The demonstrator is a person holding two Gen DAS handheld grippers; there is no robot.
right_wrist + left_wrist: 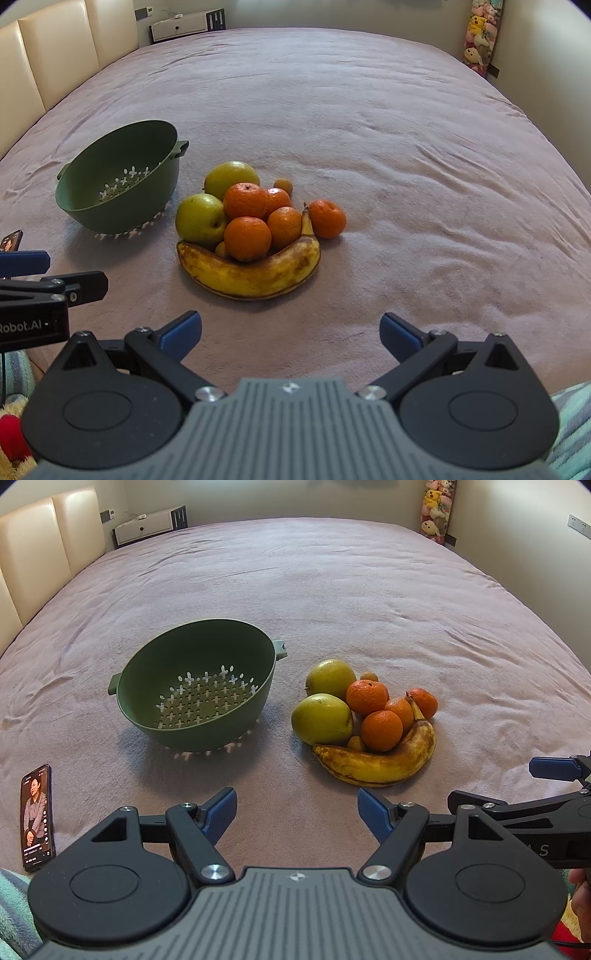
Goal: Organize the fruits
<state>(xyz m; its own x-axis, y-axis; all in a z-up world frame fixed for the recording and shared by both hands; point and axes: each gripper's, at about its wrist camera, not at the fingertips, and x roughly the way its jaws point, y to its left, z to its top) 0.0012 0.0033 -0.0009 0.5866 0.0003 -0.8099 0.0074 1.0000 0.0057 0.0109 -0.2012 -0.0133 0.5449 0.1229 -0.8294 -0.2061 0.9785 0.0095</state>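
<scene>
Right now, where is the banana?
In both views the banana lies on the bed, at the near edge of the fruit pile, right of the colander, curving under the oranges.

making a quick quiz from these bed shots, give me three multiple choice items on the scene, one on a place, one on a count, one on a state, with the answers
1. Where does the green colander stand relative to the fruit pile?
A. left of it
B. right of it
C. on top of it

2. How many bananas lie in the pile?
A. three
B. two
C. one

3. What is in the colander?
A. the pears
B. nothing
C. the oranges

Answers:
1 A, both views show it left of the fruit on the blanket.
2 C, a single spotted banana curves along the near edge of the pile.
3 B, its perforated bottom shows bare, while the pears and oranges sit outside.
</scene>
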